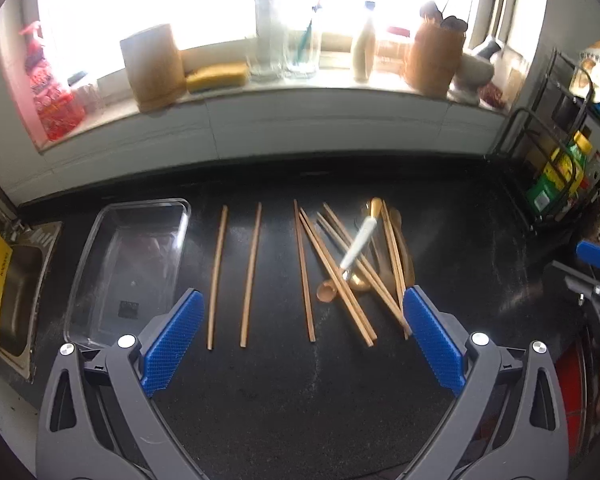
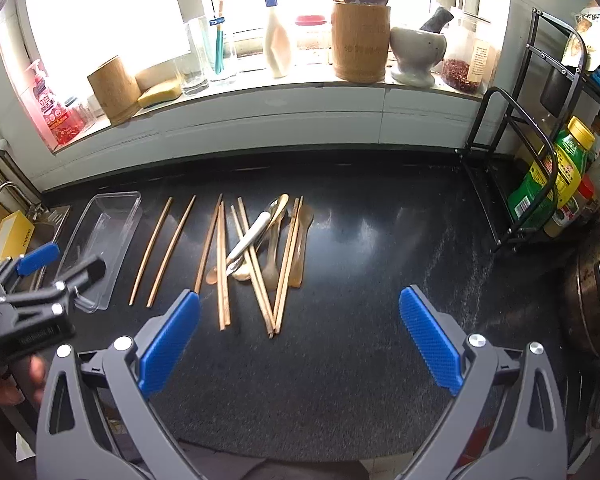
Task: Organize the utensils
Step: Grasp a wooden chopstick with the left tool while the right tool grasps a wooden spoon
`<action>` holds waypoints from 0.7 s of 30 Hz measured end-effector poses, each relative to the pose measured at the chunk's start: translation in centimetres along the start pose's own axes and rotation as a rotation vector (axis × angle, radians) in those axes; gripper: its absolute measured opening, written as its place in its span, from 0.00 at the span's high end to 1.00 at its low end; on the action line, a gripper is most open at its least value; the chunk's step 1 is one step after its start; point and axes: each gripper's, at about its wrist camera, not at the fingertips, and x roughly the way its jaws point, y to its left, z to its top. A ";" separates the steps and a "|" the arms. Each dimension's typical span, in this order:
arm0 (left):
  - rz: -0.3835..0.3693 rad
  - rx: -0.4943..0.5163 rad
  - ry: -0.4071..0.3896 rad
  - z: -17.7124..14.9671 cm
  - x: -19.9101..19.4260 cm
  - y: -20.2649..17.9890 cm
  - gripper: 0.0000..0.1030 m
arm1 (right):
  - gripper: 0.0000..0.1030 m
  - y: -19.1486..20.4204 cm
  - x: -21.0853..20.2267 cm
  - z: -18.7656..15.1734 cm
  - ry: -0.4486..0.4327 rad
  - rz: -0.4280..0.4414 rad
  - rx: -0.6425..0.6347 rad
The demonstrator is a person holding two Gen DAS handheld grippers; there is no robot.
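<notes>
Blue pads of the left gripper (image 1: pixel 300 312) fill the bottom of the left wrist view, spread wide with nothing between them, above the black counter (image 1: pixel 300 400). Just beyond them, in the middle of the frame, three single chopsticks (image 1: pixel 251 276) lie side by side and apart, pointing up the frame. Right of these is a tangled pile of utensils (image 1: pixel 352 268): more chopsticks crossed over wooden spoons and a white-handled piece, whose head is buried under the sticks and hard to make out. At centre left sits a clear plastic tray (image 1: pixel 180 248), empty, its near corner hidden behind the left pad. A sink (image 1: pixel 16 280) is cut off at the left edge. At the right edge only one blue pad and some dark frame of the right gripper (image 1: pixel 596 264) show, so its state cannot be read from here. The window ledge across the top is washed out by glare.

From the right wrist view, the right gripper (image 2: pixel 300 312) at the bottom is likewise spread open and empty. The utensil pile (image 2: pixel 260 256) lies at centre, just above its left pad, with the single chopsticks (image 2: pixel 172 252) to the left and the tray (image 2: pixel 128 216) further left. The left gripper (image 2: pixel 40 276) shows at lower left, covering the tray's near end; a hand (image 2: pixel 16 380) below it is cut off by the frame edge. A wire rack (image 2: pixel 512 168) stands at the right.
</notes>
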 end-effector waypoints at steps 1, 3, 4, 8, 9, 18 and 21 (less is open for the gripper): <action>0.000 0.004 0.006 0.0 0.4 0.0 0.06 | 0.06 -0.1 0.5 0.1 -0.003 -0.003 0.000; 0.010 0.027 -0.010 -0.1 1.4 -0.1 0.06 | 0.06 -0.2 1.9 0.2 0.001 -0.016 -0.004; 0.029 0.047 -0.021 -0.2 1.9 -0.2 0.06 | 0.06 -0.3 2.9 0.3 0.008 -0.018 -0.006; 0.065 0.092 -0.049 -0.5 5.1 0.1 0.06 | 0.06 -0.9 6.3 0.6 0.056 -0.027 0.008; 0.071 0.094 -0.053 -0.6 6.0 0.3 0.06 | 0.06 -1.1 7.0 0.7 0.067 -0.026 0.013; 0.031 0.032 -0.005 -0.1 13.9 3.0 0.06 | 0.06 -1.7 12.9 2.4 0.140 -0.015 0.021; 0.016 0.036 0.020 0.4 16.8 4.0 0.06 | 0.06 -1.7 15.5 3.0 0.167 -0.017 0.010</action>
